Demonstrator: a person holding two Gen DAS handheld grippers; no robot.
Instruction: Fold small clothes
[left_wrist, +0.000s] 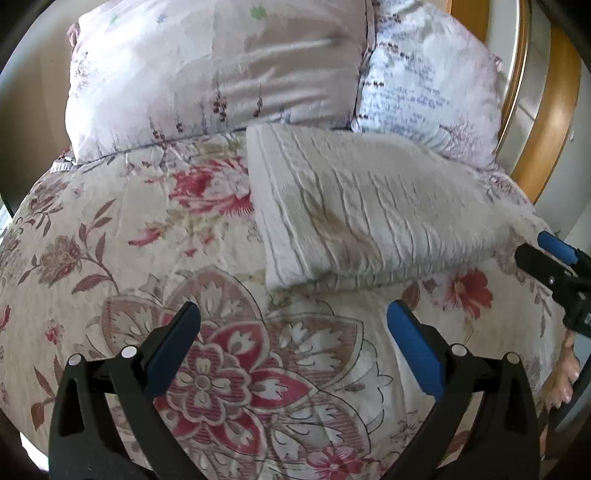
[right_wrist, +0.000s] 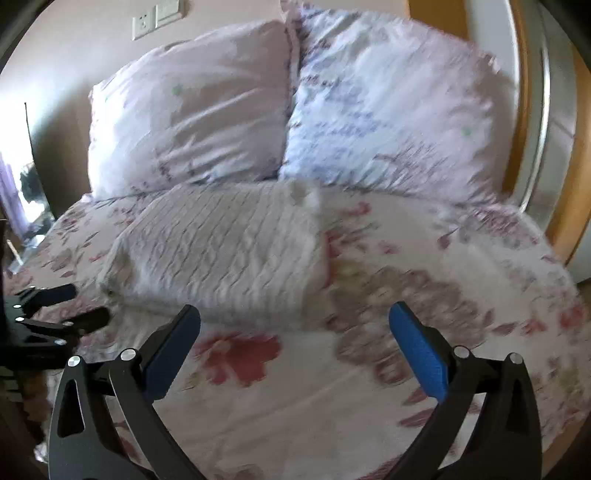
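On the floral quilt (left_wrist: 110, 229), a folded white ribbed garment (left_wrist: 369, 214) lies, both jaws released.

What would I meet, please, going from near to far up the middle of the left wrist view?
Left tool, open with nothing between its fingers → floral bedspread → folded white knitted garment → pillows at the head of the bed.

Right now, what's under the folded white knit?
The folded white knit garment lies on the floral duvet, with two pillows behind it. Whatever sits between its layers or directly beneath it is covered.
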